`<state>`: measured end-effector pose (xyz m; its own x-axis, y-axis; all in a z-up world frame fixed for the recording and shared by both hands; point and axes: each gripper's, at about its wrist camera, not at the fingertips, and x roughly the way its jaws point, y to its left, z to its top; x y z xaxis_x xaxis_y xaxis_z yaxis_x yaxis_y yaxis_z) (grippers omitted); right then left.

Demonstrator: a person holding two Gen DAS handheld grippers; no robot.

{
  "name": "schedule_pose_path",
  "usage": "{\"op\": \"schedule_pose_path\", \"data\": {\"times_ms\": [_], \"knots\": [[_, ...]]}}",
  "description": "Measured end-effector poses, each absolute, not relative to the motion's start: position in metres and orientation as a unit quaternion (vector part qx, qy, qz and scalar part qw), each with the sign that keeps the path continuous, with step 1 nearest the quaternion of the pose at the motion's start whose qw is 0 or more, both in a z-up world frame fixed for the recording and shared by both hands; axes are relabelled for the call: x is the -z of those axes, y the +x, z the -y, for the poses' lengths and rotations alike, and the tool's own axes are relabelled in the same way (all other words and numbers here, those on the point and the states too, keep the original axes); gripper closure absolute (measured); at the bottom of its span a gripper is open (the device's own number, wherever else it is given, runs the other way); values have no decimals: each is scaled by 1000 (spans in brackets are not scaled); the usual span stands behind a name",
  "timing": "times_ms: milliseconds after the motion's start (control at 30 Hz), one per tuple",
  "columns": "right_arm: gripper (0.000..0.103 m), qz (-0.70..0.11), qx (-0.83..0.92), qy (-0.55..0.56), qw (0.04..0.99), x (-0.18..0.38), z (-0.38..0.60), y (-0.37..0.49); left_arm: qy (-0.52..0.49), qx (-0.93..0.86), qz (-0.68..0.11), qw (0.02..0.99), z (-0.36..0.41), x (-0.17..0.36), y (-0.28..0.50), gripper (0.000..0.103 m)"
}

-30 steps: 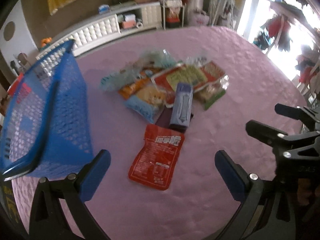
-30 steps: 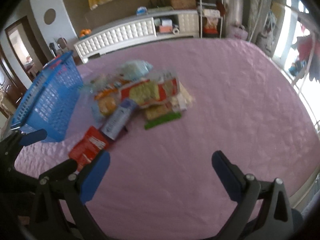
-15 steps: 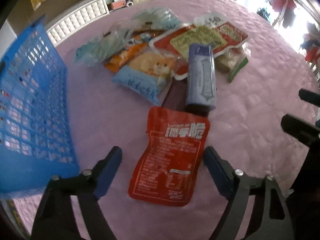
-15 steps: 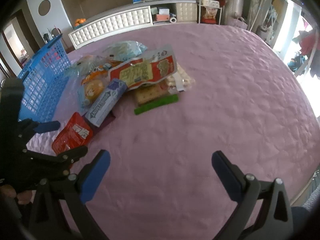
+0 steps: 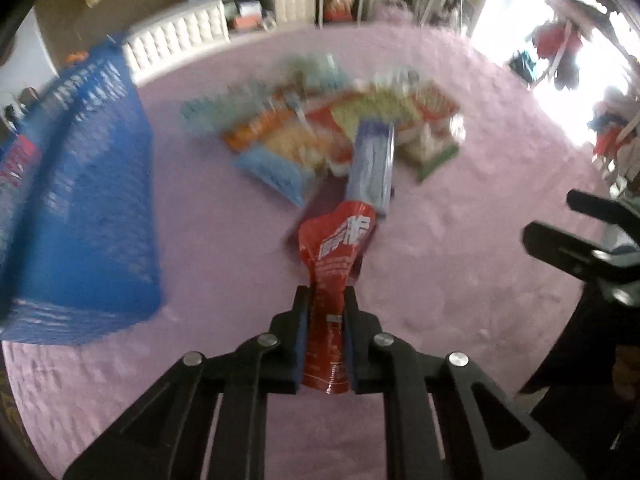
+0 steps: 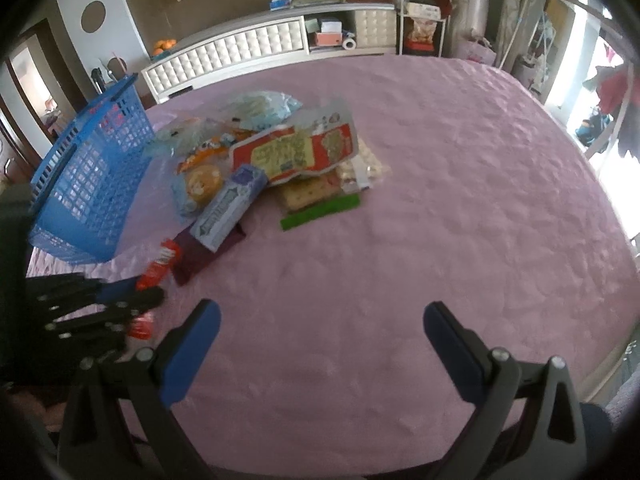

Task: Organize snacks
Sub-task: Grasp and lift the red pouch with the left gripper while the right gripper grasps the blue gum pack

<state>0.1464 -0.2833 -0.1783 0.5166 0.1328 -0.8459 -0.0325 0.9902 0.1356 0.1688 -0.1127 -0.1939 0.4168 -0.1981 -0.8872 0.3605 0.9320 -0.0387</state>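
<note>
Red snack pouch (image 5: 334, 280), flat between wide left fingers (image 5: 301, 336) half a second ago, is now pinched and lifted — blue basket (image 5: 76, 216) next, probably; right fingers (image 6: 452, 352) stay wide, empty.

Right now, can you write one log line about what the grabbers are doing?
left gripper: shut on red snack packet | right gripper: open, holding nothing | blue basket: left of snack pile

Ahead of the right gripper (image 6: 322, 330) the pink desk (image 6: 460, 208) lies bare between its parted fingers and out to its right. To its forward left the snack pile (image 6: 276, 160) blocks the way, and farther left stands the blue basket (image 6: 92, 176). The left gripper (image 5: 325, 312), clamped on a red packet (image 5: 334, 256), sits close at its left, with the basket wall just left of it.
</note>
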Motion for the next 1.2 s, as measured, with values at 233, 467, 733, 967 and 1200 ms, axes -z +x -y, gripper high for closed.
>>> {"op": "schedule_pose_path", "data": {"times_ms": [233, 467, 733, 967, 1200], "knots": [[0, -458, -55, 54, 886, 145, 280, 156, 64, 150, -440, 883, 91, 120, 161, 90], [0, -437, -93, 57, 893, 123, 250, 172, 62, 105, -390, 913, 68, 81, 165, 90], [3, -481, -71, 90, 869, 159, 227, 217, 29, 36, -381, 924, 28, 79, 184, 90], [22, -518, -50, 79, 850, 197, 212, 244, 11, 12, -389, 921, -4, 91, 205, 90], [43, -551, -52, 72, 830, 225, 200, 253, -5, 11, -401, 916, -21, 101, 215, 90]]}}
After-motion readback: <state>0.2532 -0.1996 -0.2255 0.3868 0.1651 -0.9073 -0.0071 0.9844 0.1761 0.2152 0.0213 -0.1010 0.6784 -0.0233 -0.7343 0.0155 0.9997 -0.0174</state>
